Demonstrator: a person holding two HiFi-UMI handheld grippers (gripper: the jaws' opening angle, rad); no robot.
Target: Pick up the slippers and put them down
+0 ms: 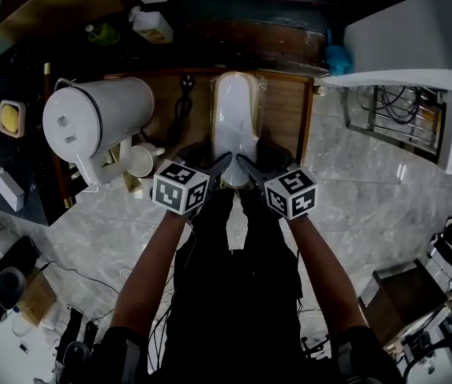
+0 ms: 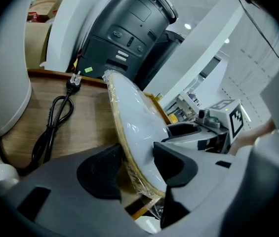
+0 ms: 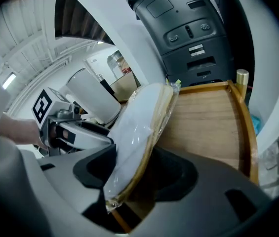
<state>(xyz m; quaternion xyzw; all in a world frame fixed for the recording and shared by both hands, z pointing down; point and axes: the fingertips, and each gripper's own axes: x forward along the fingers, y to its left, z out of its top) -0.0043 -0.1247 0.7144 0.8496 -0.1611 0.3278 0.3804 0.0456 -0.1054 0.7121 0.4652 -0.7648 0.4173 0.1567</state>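
A: Where are the slippers?
B: In clear wrap, over the wooden tray, lying from near to far.
A: And the grippers?
B: The left gripper and the right gripper both clamp the near end.

Grey marble floor lies under me; wooden tabletop at 12 o'clock, white counter at 2 o'clock.

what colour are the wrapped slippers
White slippers with a tan sole edge, clearest in left gripper view.
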